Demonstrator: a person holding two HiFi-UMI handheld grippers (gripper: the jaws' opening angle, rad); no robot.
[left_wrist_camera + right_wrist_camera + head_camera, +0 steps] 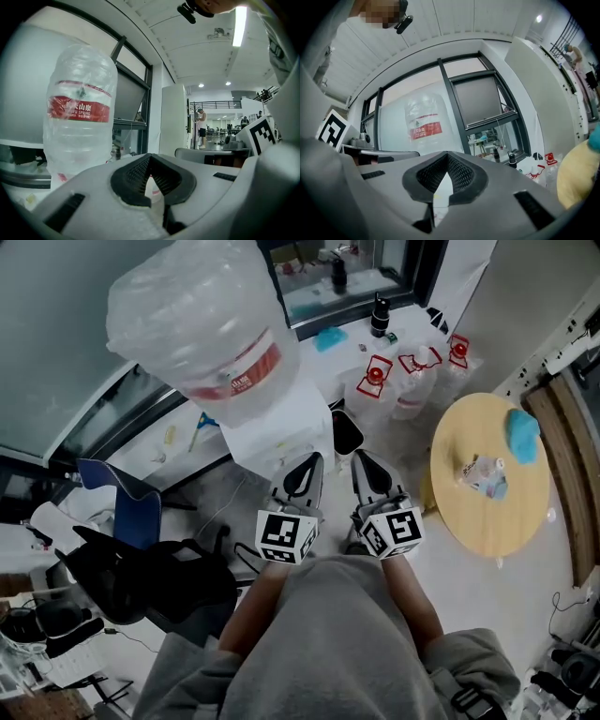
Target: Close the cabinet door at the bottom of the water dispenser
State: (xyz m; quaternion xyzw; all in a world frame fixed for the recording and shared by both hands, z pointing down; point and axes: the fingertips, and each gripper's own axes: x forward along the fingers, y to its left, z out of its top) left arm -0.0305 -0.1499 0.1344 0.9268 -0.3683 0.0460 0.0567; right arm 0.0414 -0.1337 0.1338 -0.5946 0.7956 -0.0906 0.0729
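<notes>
The white water dispenser stands right in front of me, with a large clear water bottle with a red label upside down on top. The same bottle fills the left of the left gripper view and shows smaller in the right gripper view. The bottom cabinet door is hidden below the dispenser's body and the grippers. My left gripper and right gripper are held side by side, pointing at the dispenser. Both are shut with nothing between the jaws.
A round wooden table at the right holds a blue cloth and a plastic packet. Several empty bottles with red tags stand behind it. A blue chair and a black office chair are at the left.
</notes>
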